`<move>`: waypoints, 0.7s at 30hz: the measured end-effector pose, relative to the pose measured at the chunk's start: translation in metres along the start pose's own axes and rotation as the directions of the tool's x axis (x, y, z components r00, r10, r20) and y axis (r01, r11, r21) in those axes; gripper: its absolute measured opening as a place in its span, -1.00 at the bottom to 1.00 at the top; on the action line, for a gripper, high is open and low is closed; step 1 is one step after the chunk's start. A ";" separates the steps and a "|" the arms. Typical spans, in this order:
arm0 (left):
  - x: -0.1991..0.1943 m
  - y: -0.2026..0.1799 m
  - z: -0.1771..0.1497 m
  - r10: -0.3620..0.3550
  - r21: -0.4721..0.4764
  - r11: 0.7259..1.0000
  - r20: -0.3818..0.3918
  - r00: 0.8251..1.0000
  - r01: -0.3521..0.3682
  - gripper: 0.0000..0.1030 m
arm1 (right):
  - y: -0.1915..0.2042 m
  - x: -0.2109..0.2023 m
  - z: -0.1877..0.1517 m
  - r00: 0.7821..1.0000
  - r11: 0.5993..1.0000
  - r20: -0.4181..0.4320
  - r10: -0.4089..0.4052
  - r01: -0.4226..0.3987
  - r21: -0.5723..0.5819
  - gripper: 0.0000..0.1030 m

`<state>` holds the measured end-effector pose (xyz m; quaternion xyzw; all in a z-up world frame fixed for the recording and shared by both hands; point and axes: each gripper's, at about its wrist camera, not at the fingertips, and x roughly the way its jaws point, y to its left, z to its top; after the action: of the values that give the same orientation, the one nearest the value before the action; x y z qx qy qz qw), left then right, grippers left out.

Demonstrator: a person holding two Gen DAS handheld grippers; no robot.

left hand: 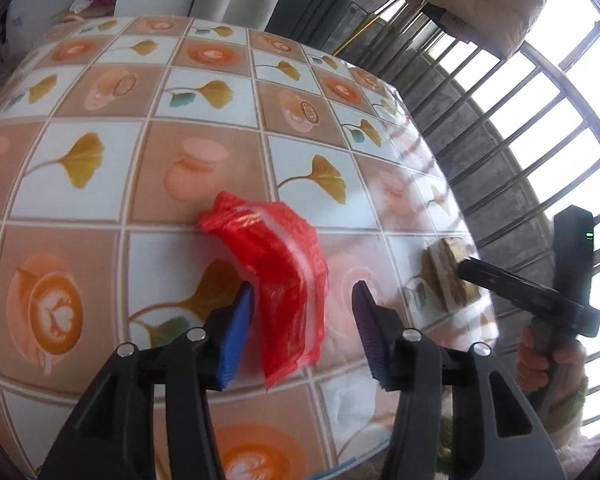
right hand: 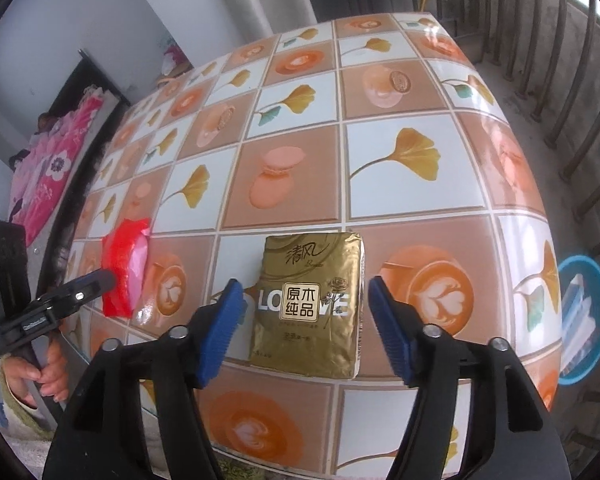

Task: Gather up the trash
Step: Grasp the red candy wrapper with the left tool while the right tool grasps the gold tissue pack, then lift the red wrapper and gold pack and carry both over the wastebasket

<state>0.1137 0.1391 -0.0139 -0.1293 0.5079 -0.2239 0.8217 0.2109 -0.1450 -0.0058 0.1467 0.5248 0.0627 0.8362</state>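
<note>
On the tablecloth (right hand: pixel 380 168), open jaws flank red bag (left hand: pixel 276 264) and tissue pack (right hand: pixel 312 300).

We hold 2 grippers, both tilted steeply downward. Our left gripper (left hand: pixel 302 304) has its jaws apart, blue pads (left hand: pixel 236 340) pressing on nothing. Our right gripper (right hand: pixel 306 316) gapes wider. Our fingers (right hand: pixel 54 380) wrap the left handle.

The tiled-pattern table (right hand: pixel 380 168) lies bare beyond the crumpled red plastic bag (left hand: pixel 276 264) and gold tissue packet (right hand: pixel 312 300). Grey metal railing bars (left hand: pixel 512 152) close off its far edge.
</note>
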 end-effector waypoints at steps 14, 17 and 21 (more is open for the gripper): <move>0.028 -0.033 0.002 0.206 0.148 0.965 0.079 0.975 -0.216 -0.28 | 0.007 0.004 -0.009 0.998 0.997 0.016 -0.064 0.065 -0.036 0.35; 0.031 -0.035 0.002 0.205 0.161 0.963 0.081 0.975 -0.216 -0.40 | 0.011 0.008 -0.011 0.997 0.995 0.016 -0.080 0.081 -0.057 0.35; 0.034 -0.038 0.003 0.196 0.169 0.964 0.082 0.977 -0.207 -0.46 | 0.014 0.012 -0.015 0.994 0.991 0.022 -0.110 0.111 -0.075 0.34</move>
<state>0.1201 0.0889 -0.0220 -0.0110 0.4697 -0.1789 0.8644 0.2034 -0.1259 -0.0181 0.0861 0.5218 0.0349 0.8480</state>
